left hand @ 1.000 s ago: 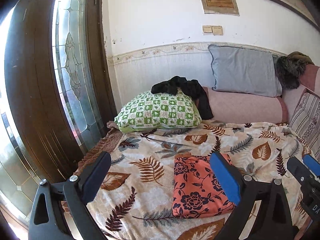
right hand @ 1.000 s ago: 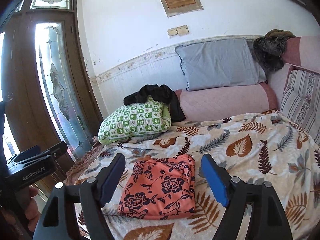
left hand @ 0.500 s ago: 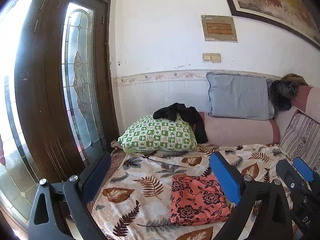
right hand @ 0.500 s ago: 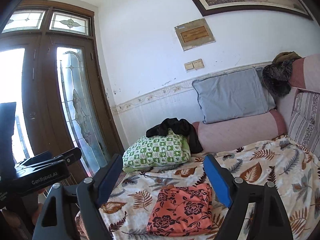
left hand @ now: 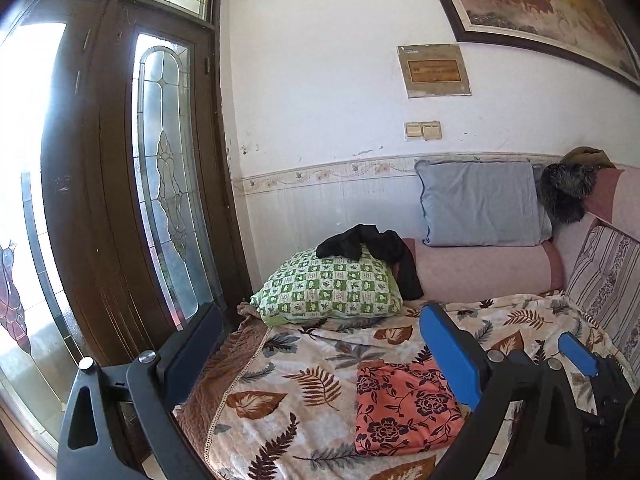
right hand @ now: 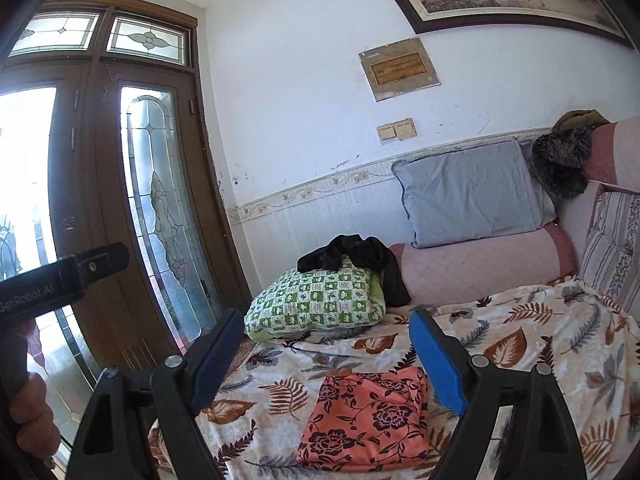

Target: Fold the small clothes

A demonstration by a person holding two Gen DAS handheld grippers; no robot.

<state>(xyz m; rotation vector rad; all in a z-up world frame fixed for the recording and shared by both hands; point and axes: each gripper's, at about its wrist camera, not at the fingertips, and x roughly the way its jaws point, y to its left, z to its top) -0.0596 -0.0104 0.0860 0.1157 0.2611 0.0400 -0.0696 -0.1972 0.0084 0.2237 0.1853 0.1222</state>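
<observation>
A folded orange cloth with dark flowers (left hand: 404,408) (right hand: 368,420) lies flat on the leaf-patterned blanket (left hand: 304,364) (right hand: 520,320). My left gripper (left hand: 319,310) hangs open above the blanket, with the cloth under its right finger and nothing between the jaws. My right gripper (right hand: 327,316) is open too, held over the cloth without touching it. One blue finger of the right gripper (left hand: 580,354) shows at the right of the left wrist view. A black garment (left hand: 368,242) (right hand: 352,254) lies crumpled on the green pillow.
A green checked pillow (left hand: 328,288), a grey pillow (left hand: 480,204) and a pink bolster (left hand: 480,268) line the wall behind. A wooden door with leaded glass (left hand: 168,184) stands left of the bed's edge. A striped cushion (left hand: 608,280) is at the right. A hand (right hand: 28,412) holds the left gripper's body.
Both grippers have risen and drawn back from the orange cloth, so more wall and door show. The cloth lies where it was, folded.
</observation>
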